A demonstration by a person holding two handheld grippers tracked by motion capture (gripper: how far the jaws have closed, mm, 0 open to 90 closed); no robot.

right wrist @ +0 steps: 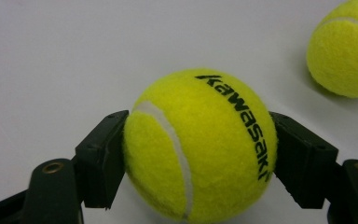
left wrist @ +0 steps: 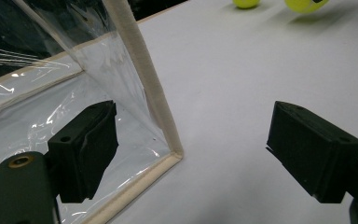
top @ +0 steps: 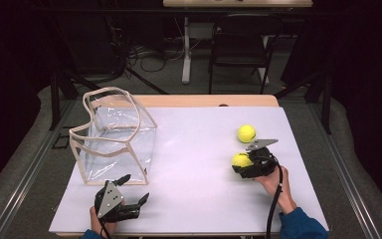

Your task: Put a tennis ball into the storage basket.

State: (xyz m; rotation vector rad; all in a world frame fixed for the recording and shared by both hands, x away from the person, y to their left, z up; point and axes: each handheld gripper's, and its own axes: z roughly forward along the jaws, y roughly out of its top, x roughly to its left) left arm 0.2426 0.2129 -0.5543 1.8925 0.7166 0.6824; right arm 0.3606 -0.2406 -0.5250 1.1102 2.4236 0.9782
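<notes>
My right gripper point(top: 239, 164) point(right wrist: 198, 149) is shut on a yellow tennis ball point(top: 240, 160) point(right wrist: 200, 144) with black lettering, both pads pressing its sides just above the white table cover point(top: 194, 149). A second yellow tennis ball point(top: 246, 133) point(right wrist: 342, 49) lies on the cover a little farther back. At the front left, my left gripper point(top: 135, 190) point(left wrist: 193, 151) stands open with nothing between its jaws, close to the near corner of a clear plastic bag point(top: 114, 134) point(left wrist: 74, 84) with beige trim. In the left gripper view both balls point(left wrist: 246, 3) sit far off at the top edge.
The bag stands open-topped on the left half of the table. A black folding chair point(top: 241, 45) and a white table leg point(top: 186, 50) stand on the floor beyond the far edge. Metal rails point(top: 25, 174) run along both table sides.
</notes>
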